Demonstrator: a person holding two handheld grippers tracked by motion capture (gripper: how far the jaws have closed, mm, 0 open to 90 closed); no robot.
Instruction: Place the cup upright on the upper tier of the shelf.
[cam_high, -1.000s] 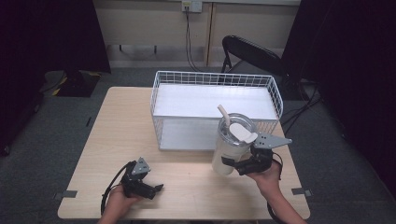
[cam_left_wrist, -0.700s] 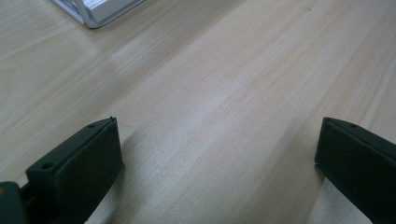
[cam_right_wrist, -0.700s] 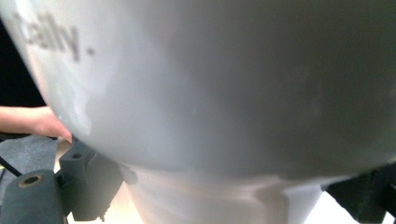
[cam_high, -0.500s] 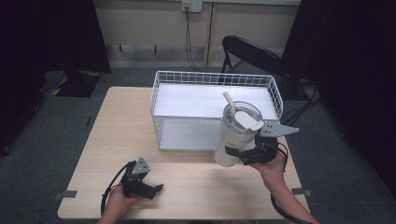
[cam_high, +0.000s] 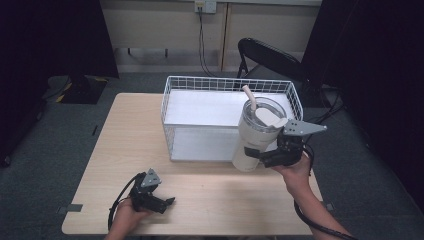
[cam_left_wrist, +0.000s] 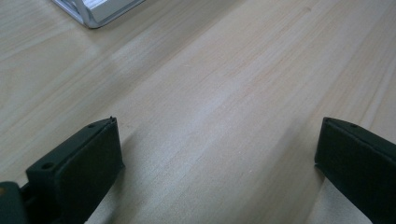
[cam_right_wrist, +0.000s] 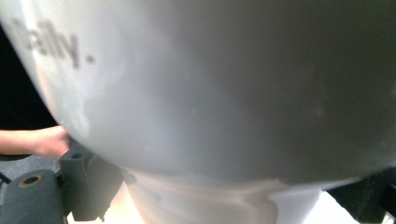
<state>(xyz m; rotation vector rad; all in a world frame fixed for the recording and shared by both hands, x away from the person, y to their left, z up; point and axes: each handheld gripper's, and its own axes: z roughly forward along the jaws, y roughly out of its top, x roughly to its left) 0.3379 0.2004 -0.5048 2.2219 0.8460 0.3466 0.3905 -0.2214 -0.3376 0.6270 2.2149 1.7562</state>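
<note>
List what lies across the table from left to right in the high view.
left gripper → wire basket → tumbler → right gripper

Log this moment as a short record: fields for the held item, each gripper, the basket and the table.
held item: white tumbler with lid and straw, lifted off the table, in front of the basket's right end
right gripper: right gripper shut on the tumbler's lower body
left gripper: left gripper open, jaws wide apart, low over bare wood near the front left of the table
basket: white wire basket, upright at the back of the table, nothing visible inside
table: light wooden table
</note>
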